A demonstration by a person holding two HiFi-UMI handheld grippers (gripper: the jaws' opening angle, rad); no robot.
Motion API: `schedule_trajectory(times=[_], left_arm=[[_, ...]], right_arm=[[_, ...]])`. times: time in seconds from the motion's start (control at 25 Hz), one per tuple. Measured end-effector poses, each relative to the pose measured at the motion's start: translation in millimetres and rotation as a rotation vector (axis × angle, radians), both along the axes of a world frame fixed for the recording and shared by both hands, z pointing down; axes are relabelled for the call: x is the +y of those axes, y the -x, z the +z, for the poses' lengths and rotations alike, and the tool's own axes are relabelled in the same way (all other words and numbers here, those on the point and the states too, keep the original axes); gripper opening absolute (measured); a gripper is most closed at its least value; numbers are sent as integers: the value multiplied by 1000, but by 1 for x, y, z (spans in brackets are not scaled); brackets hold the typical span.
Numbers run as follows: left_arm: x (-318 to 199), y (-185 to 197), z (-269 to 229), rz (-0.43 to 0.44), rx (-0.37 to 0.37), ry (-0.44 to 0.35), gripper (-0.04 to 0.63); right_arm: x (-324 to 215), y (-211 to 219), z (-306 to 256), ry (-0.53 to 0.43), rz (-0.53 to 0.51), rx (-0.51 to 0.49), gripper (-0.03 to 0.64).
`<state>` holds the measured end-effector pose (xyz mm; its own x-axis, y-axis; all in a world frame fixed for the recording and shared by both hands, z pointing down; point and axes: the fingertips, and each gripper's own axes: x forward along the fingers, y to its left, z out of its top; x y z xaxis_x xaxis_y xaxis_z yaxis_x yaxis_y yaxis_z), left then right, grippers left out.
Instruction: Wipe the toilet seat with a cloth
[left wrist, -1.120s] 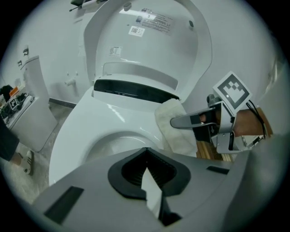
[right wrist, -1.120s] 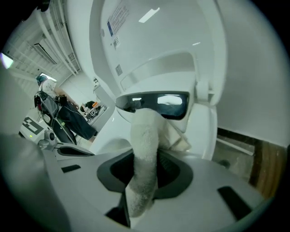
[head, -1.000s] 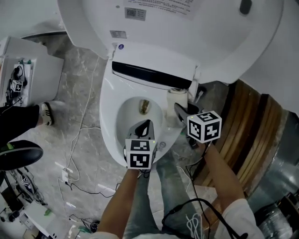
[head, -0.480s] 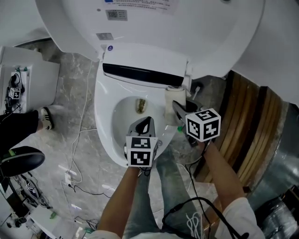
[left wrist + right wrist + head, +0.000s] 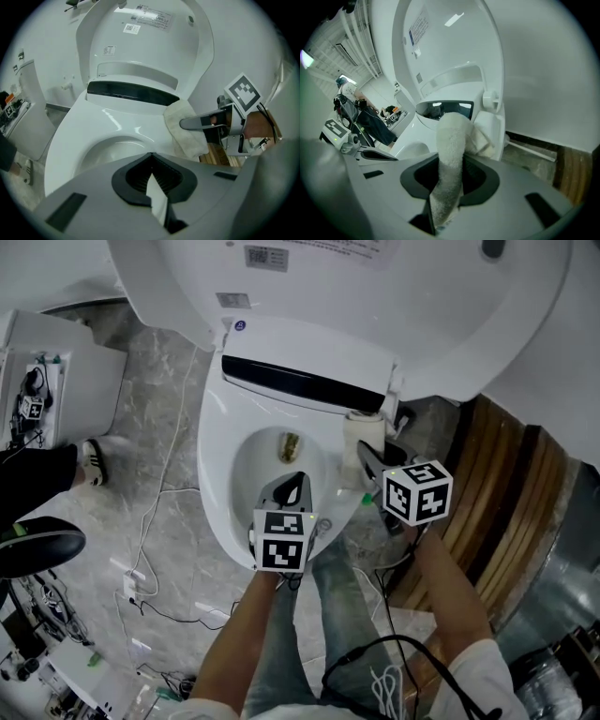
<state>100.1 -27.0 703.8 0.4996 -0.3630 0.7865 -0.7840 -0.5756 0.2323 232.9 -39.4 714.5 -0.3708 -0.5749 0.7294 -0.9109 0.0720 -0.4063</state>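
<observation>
The white toilet seat (image 5: 217, 486) is down and the lid (image 5: 394, 296) stands up behind it. A folded white cloth (image 5: 364, 434) lies on the seat's right rear part, near the hinge. My right gripper (image 5: 366, 457) is shut on this cloth (image 5: 451, 136), which fills the gap between its jaws and drapes forward onto the seat. My left gripper (image 5: 292, 484) hovers over the front of the bowl, shut with nothing in it (image 5: 151, 157). In the left gripper view the cloth (image 5: 185, 131) and the right gripper (image 5: 199, 123) show to the right on the seat (image 5: 89, 131).
A white cabinet (image 5: 56, 381) stands on the floor at the left, beside a bystander's shoe (image 5: 94, 465). Cables (image 5: 159, 512) trail over the marble floor. A wooden panel (image 5: 506, 512) runs along the toilet's right side. The person's legs are close against the bowl's front.
The head view has swung slightly left and back. Both grippers and the cloth keep their places on the toilet.
</observation>
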Motion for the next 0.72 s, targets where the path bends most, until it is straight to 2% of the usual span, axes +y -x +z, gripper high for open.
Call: schedule_trajectory(times=[0.2,0.44,0.6,0.72], left_arm=[[-4,12,-16,-3,-15,-15,11],[-18,18,-65,-6,-8,-61,11],[-13,18,-100,38,-2,-116,11],[1,26,-125,35,22,-104,11]], right_arm=[[6,5,-7,25,12,11,100],[16,30,-52,7,-18,26,100],[22,39,-93,-21,49,6,100],[34,44,-123,-25,156,22,100]])
